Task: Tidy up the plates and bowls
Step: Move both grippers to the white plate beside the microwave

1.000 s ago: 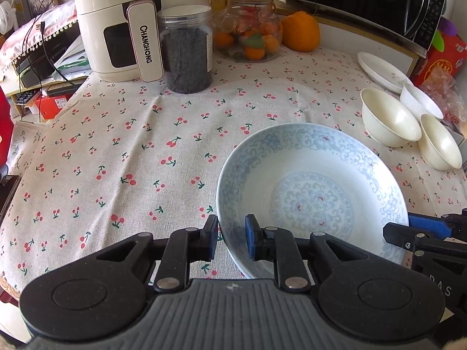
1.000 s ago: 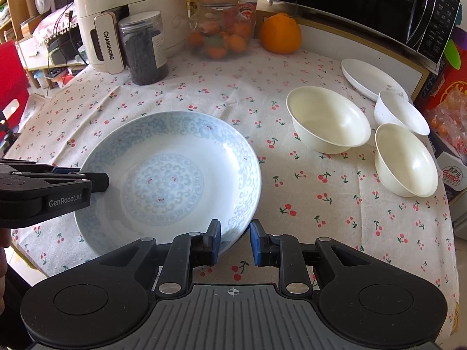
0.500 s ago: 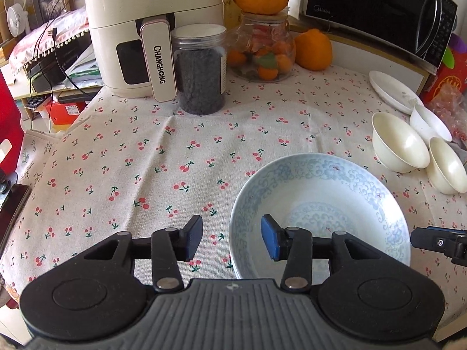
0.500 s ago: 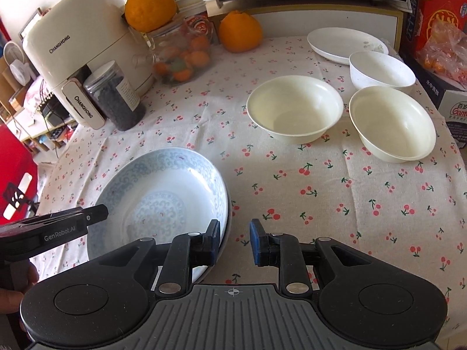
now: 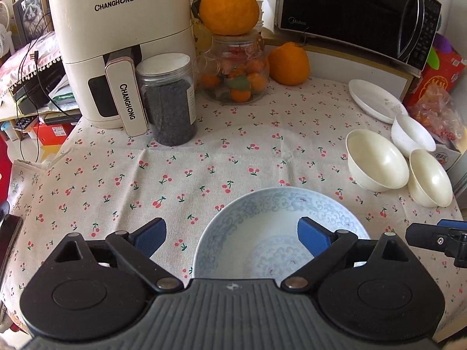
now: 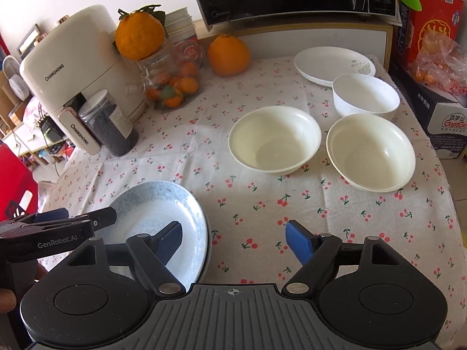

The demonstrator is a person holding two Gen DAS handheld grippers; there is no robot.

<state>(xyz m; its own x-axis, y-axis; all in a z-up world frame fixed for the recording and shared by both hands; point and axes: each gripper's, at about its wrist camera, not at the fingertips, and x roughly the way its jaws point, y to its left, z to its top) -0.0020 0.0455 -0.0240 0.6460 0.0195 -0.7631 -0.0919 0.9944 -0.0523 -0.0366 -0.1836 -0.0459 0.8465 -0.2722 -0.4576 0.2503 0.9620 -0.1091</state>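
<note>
Both grippers hang over the near edge of the cherry-print tablecloth (image 5: pixel 233 157), each with fingers spread wide and gripping nothing. The left gripper (image 5: pixel 232 233) straddles the near-left rim of one blue-patterned plate (image 5: pixel 262 227); the right gripper (image 6: pixel 233 240) hangs just right of that plate. Toward the far right sit three bowls: two cream bowls (image 6: pixel 274 138) (image 6: pixel 370 150) side by side and one white bowl (image 6: pixel 366 96) behind them, with one white plate (image 6: pixel 329 62) beyond it.

Blue-patterned plate (image 5: pixel 262 233) lies flat near front; three bowls (image 6: pixel 274 140) upright beside, perhaps touching, white plate (image 6: pixel 329 61).
</note>
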